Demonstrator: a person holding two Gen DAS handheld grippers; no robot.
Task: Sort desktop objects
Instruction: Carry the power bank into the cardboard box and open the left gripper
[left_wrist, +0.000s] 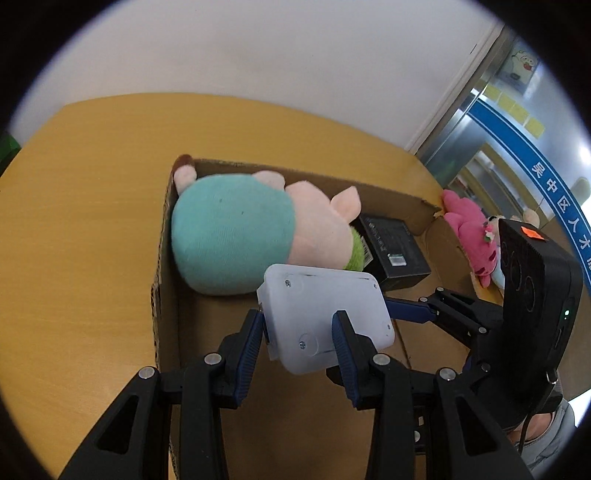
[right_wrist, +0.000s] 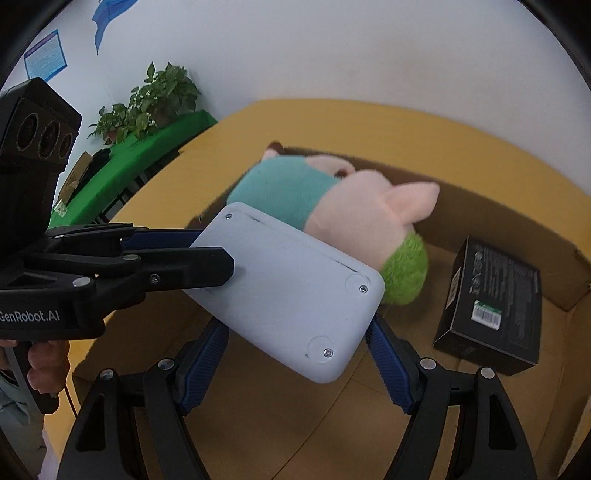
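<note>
White plastic case (right_wrist: 291, 295) is hanging above the cardboard box's (right_wrist: 509, 210) near edge, with both grippers clamping it: left gripper (left_wrist: 299, 336) narrowly on one end, right gripper (right_wrist: 295, 354) widely across its sides.

— What is gripped by the left gripper (left_wrist: 299, 334)?

— A white plastic case (left_wrist: 325, 317) is clamped between its blue pads, above the cardboard box (left_wrist: 166, 295).

— And inside the box?

— A plush pig (left_wrist: 251, 236) is laid against the far left corner, a black carton (left_wrist: 393, 251) beside it. The right gripper (left_wrist: 413, 310) is seen meeting the case's right edge.
</note>
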